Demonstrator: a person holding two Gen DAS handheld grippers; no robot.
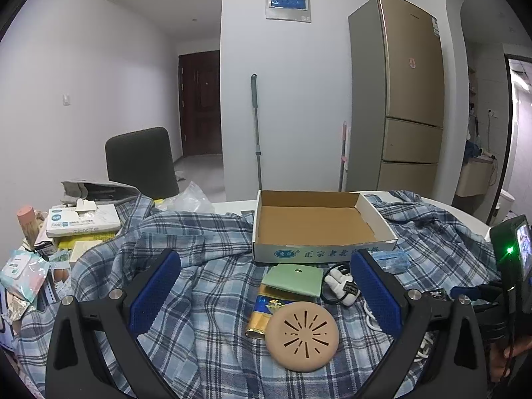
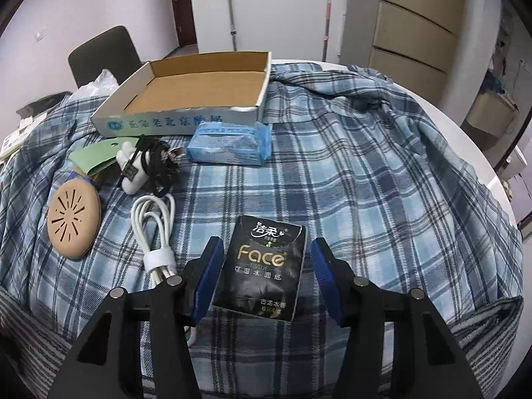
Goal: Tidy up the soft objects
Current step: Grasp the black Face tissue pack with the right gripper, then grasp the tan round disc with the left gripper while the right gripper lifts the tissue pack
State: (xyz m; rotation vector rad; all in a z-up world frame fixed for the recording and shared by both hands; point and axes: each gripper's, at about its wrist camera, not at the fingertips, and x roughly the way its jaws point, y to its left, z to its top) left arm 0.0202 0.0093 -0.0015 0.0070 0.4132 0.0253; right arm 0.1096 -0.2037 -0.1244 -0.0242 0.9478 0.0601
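An empty cardboard box sits on a blue plaid cloth. My right gripper is open, with a black "Face" tissue pack lying between its fingers, a gap on each side. A blue tissue pack lies in front of the box. My left gripper is open above the cloth; a tan round perforated pad, a green card and a gold-blue packet lie between its fingers.
A white coiled cable, a white charger with black cord lie on the cloth. Tissue box, wet wipes and clutter crowd the left. A grey chair and a fridge stand behind.
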